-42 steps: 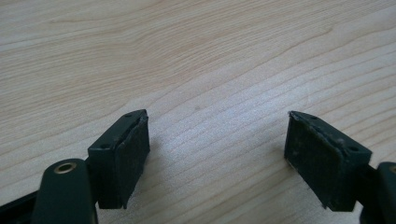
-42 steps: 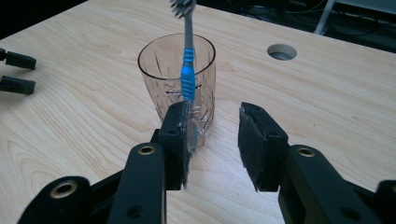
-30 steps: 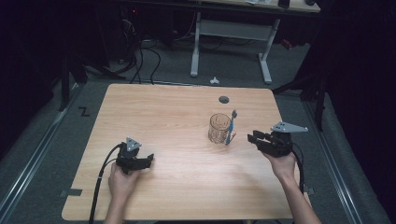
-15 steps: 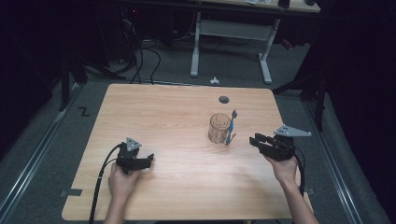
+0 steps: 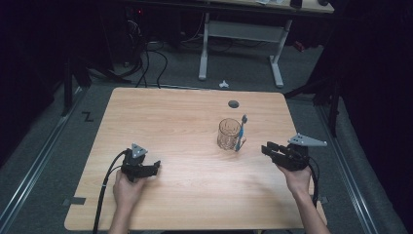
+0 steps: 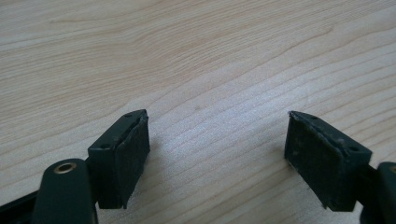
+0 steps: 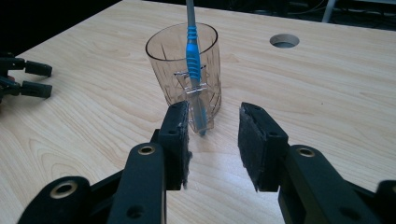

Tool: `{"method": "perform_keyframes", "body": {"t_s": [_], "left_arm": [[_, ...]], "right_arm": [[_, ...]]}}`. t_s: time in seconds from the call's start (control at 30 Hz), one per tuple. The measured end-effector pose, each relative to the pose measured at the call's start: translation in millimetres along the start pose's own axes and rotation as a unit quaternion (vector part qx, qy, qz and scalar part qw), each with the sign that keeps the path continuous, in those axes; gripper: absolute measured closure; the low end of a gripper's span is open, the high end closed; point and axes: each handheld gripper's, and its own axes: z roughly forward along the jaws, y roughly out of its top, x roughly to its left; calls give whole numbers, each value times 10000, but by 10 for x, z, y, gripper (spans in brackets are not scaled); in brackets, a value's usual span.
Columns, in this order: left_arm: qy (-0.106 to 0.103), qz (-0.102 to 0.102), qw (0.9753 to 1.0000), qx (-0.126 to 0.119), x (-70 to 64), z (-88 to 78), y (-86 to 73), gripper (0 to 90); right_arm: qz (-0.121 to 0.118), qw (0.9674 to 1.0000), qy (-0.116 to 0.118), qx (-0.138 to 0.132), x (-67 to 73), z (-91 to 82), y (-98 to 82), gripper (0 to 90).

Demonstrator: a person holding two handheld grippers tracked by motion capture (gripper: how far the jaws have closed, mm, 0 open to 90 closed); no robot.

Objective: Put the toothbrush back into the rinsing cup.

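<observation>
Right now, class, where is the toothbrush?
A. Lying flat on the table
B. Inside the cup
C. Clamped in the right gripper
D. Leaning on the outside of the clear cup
D: the toothbrush rests its tip on the table, propped against the clear cup outside.

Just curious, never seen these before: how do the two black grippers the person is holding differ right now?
The left gripper lies low on the wooden table, far from the cup; the right gripper points at the clear cup with the blue toothbrush. The left gripper's jaws stand wide apart over bare wood; the right gripper's stand closer together. Both are black, hand-held, and grip nothing.
</observation>
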Motion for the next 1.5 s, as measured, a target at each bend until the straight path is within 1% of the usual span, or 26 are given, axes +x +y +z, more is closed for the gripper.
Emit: {"method": "perform_keyframes", "body": {"t_s": [0.23,0.4,0.7,0.87,1.03,1.1,1.5], "left_arm": [[0,-1,10000,0,0,0,0,226],[0,-2,10000,0,0,0,0,226],[1,-1,10000,0,-1,0,0,226],[2,-1,10000,0,-1,0,0,226],[2,-2,10000,1,-1,0,0,226],[2,-1,10000,0,-1,0,0,226],[1,-1,10000,0,-1,0,0,226]], "right_arm": [[25,10000,-4,42,10,26,-44,637],[-27,10000,-23,39,31,38,-48,637],[142,9999,9,71,4,88,-152,637],[114,9998,1,130,19,145,-190,636],[191,9997,27,179,19,214,-249,636],[185,9997,24,176,17,226,-256,636],[151,9994,-102,291,-2,324,-296,635]]}}
